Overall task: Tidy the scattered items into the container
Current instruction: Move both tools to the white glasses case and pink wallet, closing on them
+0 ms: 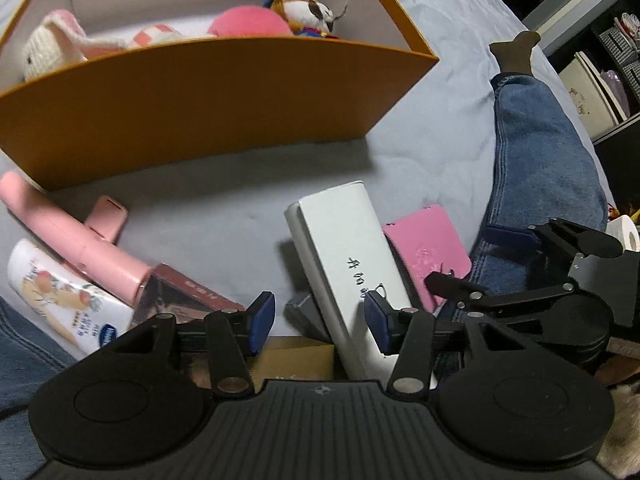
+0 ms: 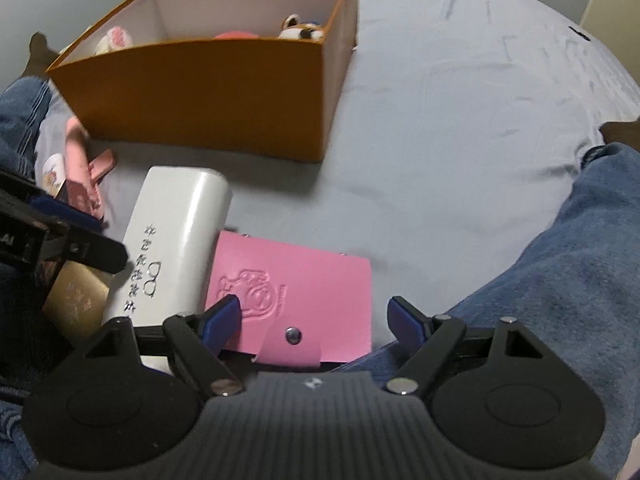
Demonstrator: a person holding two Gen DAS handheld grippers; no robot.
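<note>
An orange box (image 1: 192,108) (image 2: 208,92) stands on the grey bed and holds plush toys (image 1: 304,8). In front of it lie a white glasses case (image 1: 352,256) (image 2: 172,236), a pink card wallet (image 1: 428,252) (image 2: 296,284), a pink hair tool (image 1: 76,240), a white tube (image 1: 60,292), a dark red box (image 1: 184,292) and a gold box (image 2: 76,300). My left gripper (image 1: 318,320) is open, its jaws either side of the glasses case's near end. My right gripper (image 2: 316,318) is open, straddling the pink wallet's near edge.
The person's legs in blue jeans lie on both sides (image 1: 540,152) (image 2: 580,248). A toilet roll (image 1: 624,236) and shelves (image 1: 600,68) are at the right edge. The grey sheet (image 2: 460,100) stretches right of the box.
</note>
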